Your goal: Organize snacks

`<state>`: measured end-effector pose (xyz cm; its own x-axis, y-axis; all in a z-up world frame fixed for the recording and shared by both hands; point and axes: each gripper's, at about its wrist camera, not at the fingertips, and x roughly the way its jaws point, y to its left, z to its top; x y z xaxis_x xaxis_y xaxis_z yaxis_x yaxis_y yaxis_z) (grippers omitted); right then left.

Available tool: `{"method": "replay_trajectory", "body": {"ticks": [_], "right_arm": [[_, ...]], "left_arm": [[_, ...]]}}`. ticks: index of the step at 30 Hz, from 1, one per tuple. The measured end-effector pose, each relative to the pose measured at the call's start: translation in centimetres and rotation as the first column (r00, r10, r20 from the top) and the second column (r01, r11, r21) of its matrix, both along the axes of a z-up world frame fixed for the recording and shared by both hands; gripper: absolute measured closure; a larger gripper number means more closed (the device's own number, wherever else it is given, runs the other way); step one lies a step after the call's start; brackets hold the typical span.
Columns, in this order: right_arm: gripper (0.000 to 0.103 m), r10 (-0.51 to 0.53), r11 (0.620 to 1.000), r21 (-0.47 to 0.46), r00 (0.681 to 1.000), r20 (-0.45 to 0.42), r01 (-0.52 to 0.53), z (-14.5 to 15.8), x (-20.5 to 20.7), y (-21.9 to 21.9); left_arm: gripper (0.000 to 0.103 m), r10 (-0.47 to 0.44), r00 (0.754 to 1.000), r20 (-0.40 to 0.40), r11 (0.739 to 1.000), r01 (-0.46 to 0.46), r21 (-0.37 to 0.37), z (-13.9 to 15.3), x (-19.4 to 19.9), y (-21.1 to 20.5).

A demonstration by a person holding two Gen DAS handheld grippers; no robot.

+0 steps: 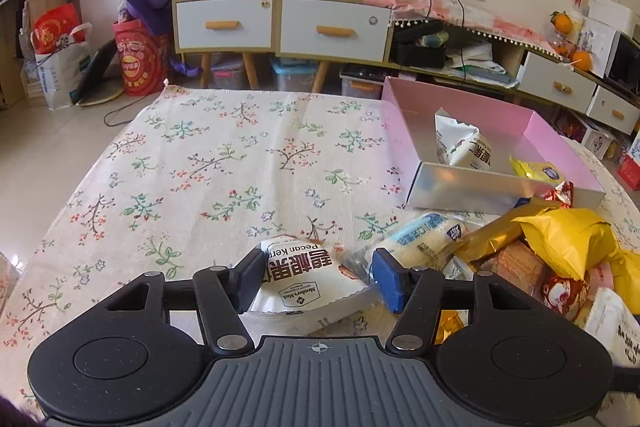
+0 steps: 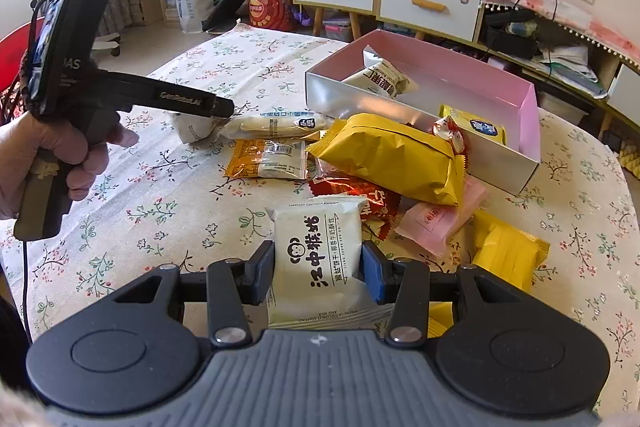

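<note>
My left gripper (image 1: 316, 281) is shut on a white pecan kernel packet (image 1: 306, 283) low over the floral tablecloth; it also shows in the right wrist view (image 2: 224, 109) over that packet (image 2: 192, 127). My right gripper (image 2: 316, 273) is shut on a white monkey-logo biscuit packet (image 2: 320, 259). A pink-and-silver box (image 1: 460, 195) (image 2: 420, 115) holds a white packet (image 1: 460, 147) (image 2: 376, 79) and a yellow packet (image 2: 480, 125). A pile of snacks lies in front of it, with a big yellow bag (image 2: 396, 157) (image 1: 568, 239) on top.
A long white bar snack (image 2: 280, 125), an orange packet (image 2: 268, 161), a red packet (image 2: 360, 195), a pink packet (image 2: 440, 223) and a yellow packet (image 2: 508, 251) lie on the table. Cabinets with drawers (image 1: 280, 23) stand behind the table.
</note>
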<state>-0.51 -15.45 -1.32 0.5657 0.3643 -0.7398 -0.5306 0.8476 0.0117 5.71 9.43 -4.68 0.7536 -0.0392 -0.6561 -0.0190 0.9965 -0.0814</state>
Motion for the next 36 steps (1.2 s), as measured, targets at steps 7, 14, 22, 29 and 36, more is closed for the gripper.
{"method": "replay_trajectory", "body": {"ticks": [7, 14, 22, 29, 36], "right_arm": [[0.061, -0.003, 1.000, -0.007, 1.000, -0.011, 0.003, 0.2, 0.4, 0.1], [0.061, 0.004, 1.000, -0.021, 0.999, -0.040, -0.004, -0.1, 0.9, 1.2], [0.061, 0.000, 1.000, -0.009, 0.999, -0.036, 0.000, 0.7, 1.1, 2.0], [0.061, -0.018, 1.000, -0.021, 1.000, -0.018, 0.018, 1.2, 1.6, 2.1], [0.061, -0.031, 0.999, -0.020, 1.000, -0.003, 0.031, 2.0, 2.1, 1.8]], "left_arm": [[0.050, -0.027, 0.993, -0.113, 1.000, 0.028, 0.012, 0.3, -1.7, 0.9], [0.053, -0.016, 0.976, -0.218, 0.999, 0.006, -0.044, -1.3, -1.5, 2.5], [0.064, -0.050, 0.982, -0.185, 0.999, 0.048, -0.015, -0.2, -1.8, 0.6], [0.068, -0.089, 0.985, -0.145, 0.996, 0.088, -0.012, 1.4, -1.8, -1.3], [0.069, -0.119, 0.989, -0.086, 0.993, 0.118, -0.016, 3.3, -2.1, -3.0]]}}
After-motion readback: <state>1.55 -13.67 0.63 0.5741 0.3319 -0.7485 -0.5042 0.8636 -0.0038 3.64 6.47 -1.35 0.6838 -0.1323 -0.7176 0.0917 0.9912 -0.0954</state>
